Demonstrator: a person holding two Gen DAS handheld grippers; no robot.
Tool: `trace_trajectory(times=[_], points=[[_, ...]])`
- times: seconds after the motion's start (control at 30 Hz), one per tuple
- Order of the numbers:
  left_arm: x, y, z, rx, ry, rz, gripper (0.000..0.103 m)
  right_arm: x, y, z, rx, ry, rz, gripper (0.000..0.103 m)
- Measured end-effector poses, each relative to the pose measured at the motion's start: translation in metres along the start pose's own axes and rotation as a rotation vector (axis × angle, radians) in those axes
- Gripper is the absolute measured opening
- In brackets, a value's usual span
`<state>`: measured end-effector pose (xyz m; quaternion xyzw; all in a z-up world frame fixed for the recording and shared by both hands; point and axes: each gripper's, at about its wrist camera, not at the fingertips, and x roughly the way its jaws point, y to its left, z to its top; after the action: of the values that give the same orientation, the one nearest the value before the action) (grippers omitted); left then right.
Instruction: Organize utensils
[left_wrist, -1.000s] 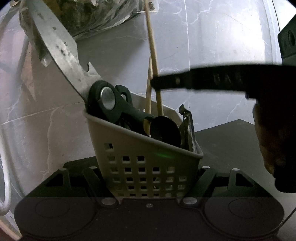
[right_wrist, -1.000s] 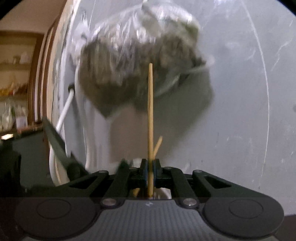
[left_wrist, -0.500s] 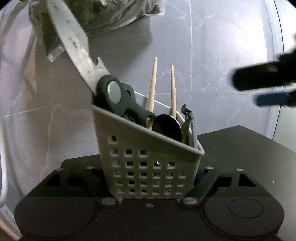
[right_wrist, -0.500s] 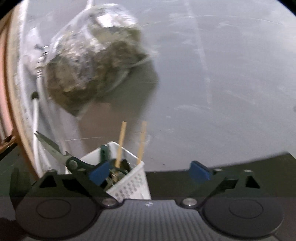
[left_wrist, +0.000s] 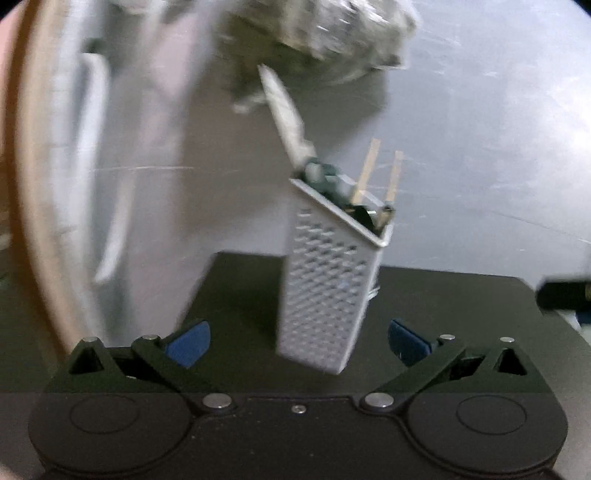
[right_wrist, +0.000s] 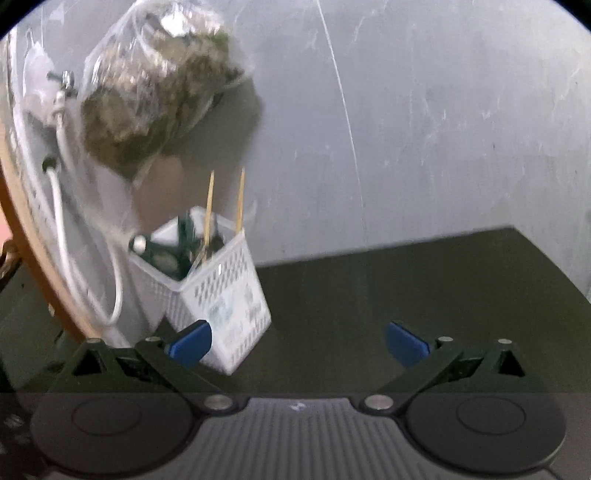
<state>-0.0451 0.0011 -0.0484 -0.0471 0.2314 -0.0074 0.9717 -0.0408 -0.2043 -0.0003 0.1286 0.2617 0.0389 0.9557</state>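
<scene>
1. The white perforated basket (right_wrist: 221, 295) carries a printed label (right_wrist: 221, 308) on its front wall, with bluish marks; the print is too blurred to read.
2. No other text, brand, number or sign is legible in either view.

Left gripper (left_wrist: 297, 338): black linkage arms, triangular cut-outs at outer ends, silver pivot screws, blue pads (left_wrist: 186, 343) at fingertips, two round black housings at 6 o'clock. Right gripper (right_wrist: 297, 338): same build; ribbed grey plate between housings, small white mark.
</scene>
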Motion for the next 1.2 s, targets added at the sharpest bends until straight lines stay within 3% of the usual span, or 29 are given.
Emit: trace_trajectory(times=[0.13, 0.23, 0.43, 0.73, 1.2], points=[[-0.056, 0.007, -0.002, -0.102, 0.043, 0.122, 0.102, -0.032, -0.004, -0.015, -0.01, 0.065, 0.058, 0.103], [-0.097, 0.004, -0.009, -0.098, 0.032, 0.178, 0.102, -0.053, -0.004, -0.029, -0.064, 0.09, 0.047, 0.103], [-0.136, -0.007, -0.019, -0.012, 0.024, 0.189, 0.102, -0.076, -0.008, -0.046, -0.084, 0.129, 0.021, 0.103], [-0.155, -0.018, -0.029, 0.01, 0.009, 0.168, 0.102, -0.087, -0.006, -0.055, -0.104, 0.14, 0.006, 0.103], [-0.152, -0.02, -0.029, 0.02, 0.003, 0.163, 0.102, -0.081, -0.01, -0.053, -0.096, 0.153, 0.005, 0.103]])
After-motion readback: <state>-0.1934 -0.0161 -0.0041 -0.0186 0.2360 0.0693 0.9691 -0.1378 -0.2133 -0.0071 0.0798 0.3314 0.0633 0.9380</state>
